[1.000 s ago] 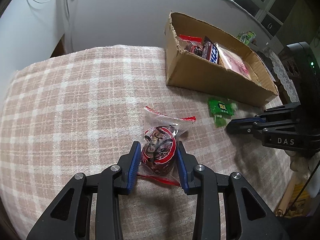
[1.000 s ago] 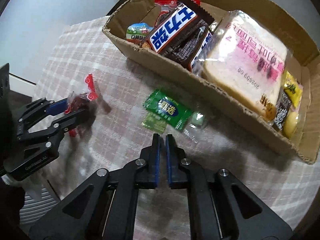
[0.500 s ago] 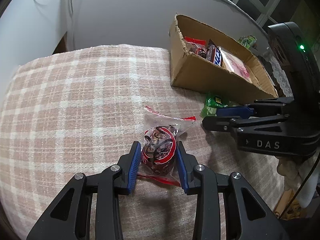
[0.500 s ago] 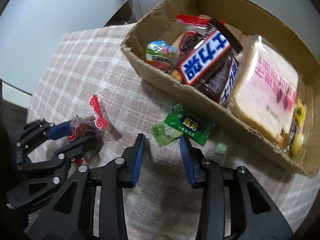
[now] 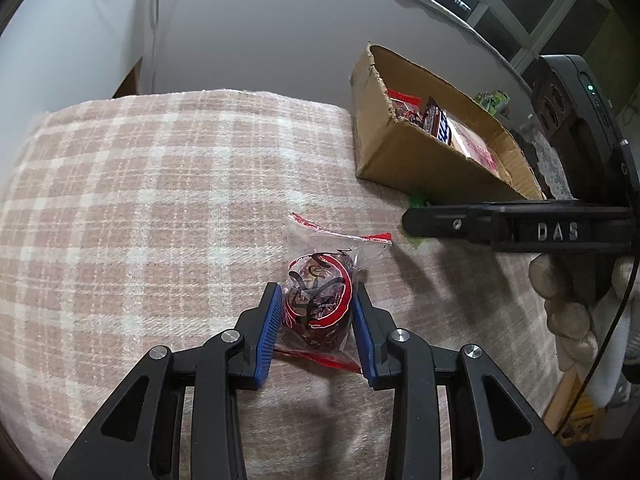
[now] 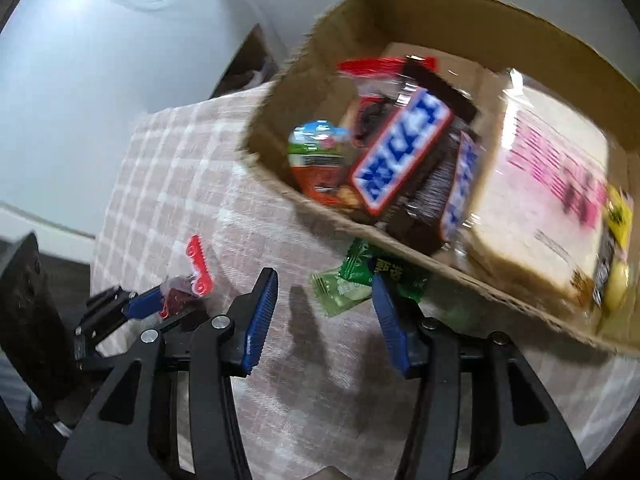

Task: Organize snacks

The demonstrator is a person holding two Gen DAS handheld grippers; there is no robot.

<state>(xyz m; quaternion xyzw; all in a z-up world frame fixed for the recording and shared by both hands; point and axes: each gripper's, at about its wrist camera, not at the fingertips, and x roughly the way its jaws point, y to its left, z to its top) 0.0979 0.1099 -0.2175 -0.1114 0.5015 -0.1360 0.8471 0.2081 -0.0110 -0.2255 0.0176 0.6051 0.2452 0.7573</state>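
Snacks mostly sit in the cardboard box (image 6: 472, 276); our left tool (image 5: 316, 322) pinches the red-sealed packet (image 5: 320, 300) on the checked worktop (image 5: 140, 208). Our right tool (image 6: 324, 312) is spread beside the green packet (image 6: 360, 276); we should centre it before closing.

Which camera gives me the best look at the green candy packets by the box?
Right wrist: the green candy packets lie unobstructed ahead of the open right tongs. In the left wrist view, only green slivers show around the right tongs.
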